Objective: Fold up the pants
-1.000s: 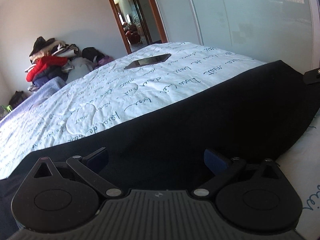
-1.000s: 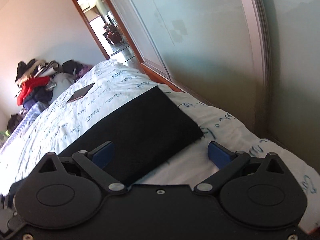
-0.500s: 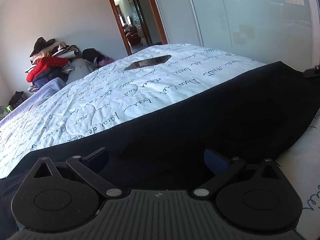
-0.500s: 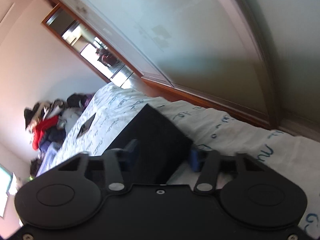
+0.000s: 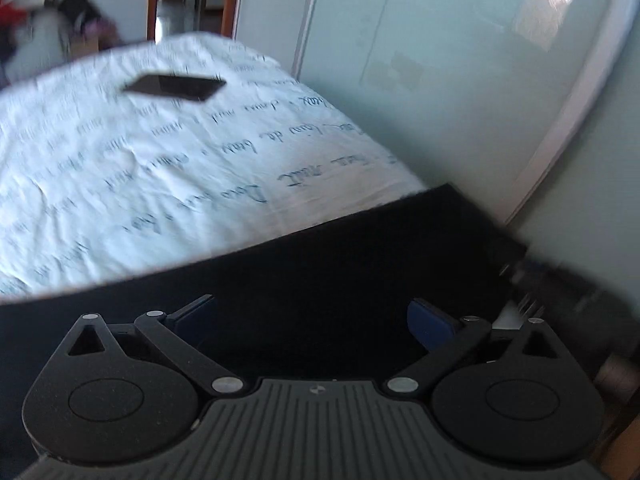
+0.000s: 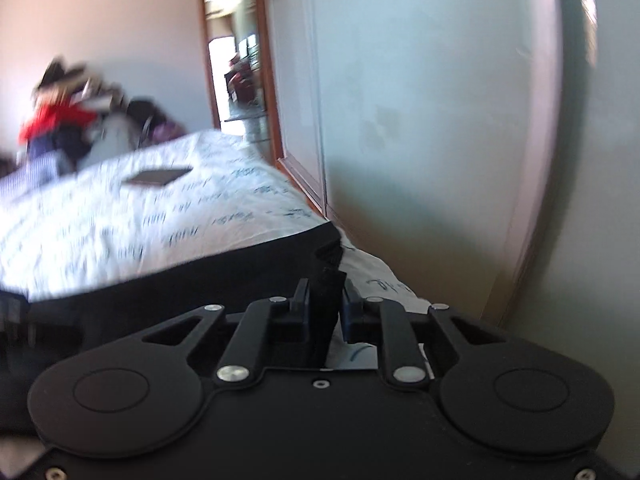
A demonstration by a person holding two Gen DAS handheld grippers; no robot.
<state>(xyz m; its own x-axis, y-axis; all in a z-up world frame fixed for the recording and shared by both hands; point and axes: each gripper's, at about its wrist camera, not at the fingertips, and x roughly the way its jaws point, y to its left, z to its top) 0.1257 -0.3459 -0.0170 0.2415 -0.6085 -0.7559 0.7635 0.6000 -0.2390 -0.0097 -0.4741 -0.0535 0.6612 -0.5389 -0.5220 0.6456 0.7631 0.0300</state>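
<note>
Closing on fabric: right tongs (image 6: 325, 304) have the jaws nearly together with a bunched black fold of the pants (image 6: 224, 280) standing up between the pads, so they are pinching the near right corner of the garment. Pads press the cloth from both sides.

Left tongs (image 5: 312, 316) stand wide apart, blue pads (image 5: 430, 322) clear on either side, with black pants (image 5: 340, 272) lying under and between them. Nothing clamped there; pads don't touch the cloth as far as the view shows.

Pants: flat black panel on the bed (image 6: 100, 216), at its near end. Long axis runs across the bed, left to right in both views, roughly parallel to the near edge. Far edge is a straight line against the white sheet. Right end reaches the side of the bed by the wall (image 6: 420, 120); its far corner is visible in the left wrist view and sits right at the mattress edge. Left end runs out of frame, can't tell where it stops.

Further out: white sheet with blue handwritten script print, wrinkled. A dark flat phone-like slab (image 5: 175, 87) lies on the sheet well beyond the pants. Pile of clothes (image 6: 68, 120) past the far end of the bed, red item on top. Open doorway (image 6: 236, 64) with wooden frame behind. Both views motion-blurred.
</note>
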